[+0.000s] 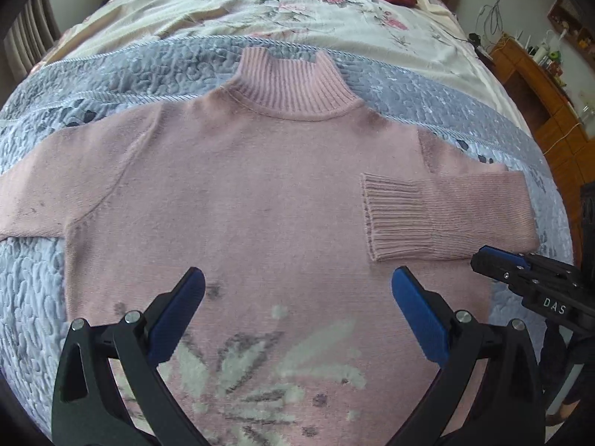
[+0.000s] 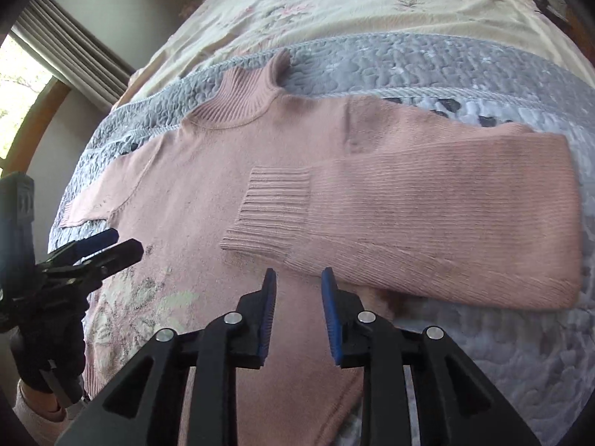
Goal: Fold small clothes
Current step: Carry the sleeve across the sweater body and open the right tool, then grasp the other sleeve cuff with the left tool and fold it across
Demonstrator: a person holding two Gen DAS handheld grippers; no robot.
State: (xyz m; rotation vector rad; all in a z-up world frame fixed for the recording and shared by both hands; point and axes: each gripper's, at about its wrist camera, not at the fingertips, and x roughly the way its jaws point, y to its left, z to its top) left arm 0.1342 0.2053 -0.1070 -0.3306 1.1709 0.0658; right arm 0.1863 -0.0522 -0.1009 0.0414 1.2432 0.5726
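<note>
Left gripper [image 1: 297,290], jaws spread wide and empty, hovers over a pink sweater [image 1: 260,193] lying flat on a quilted bed [image 1: 33,297]; right gripper [image 2: 298,290], part-open, holds nothing. Folded sleeve [image 2: 427,223] at three o'clock; next, fold the nine o'clock sleeve [image 1: 37,200] across squarely.

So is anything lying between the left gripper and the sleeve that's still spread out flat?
Nothing visible. The left gripper hangs open over the sweater, and only bare knit lies between it and the unfolded sleeve. The other sleeve is already folded inward.
</note>
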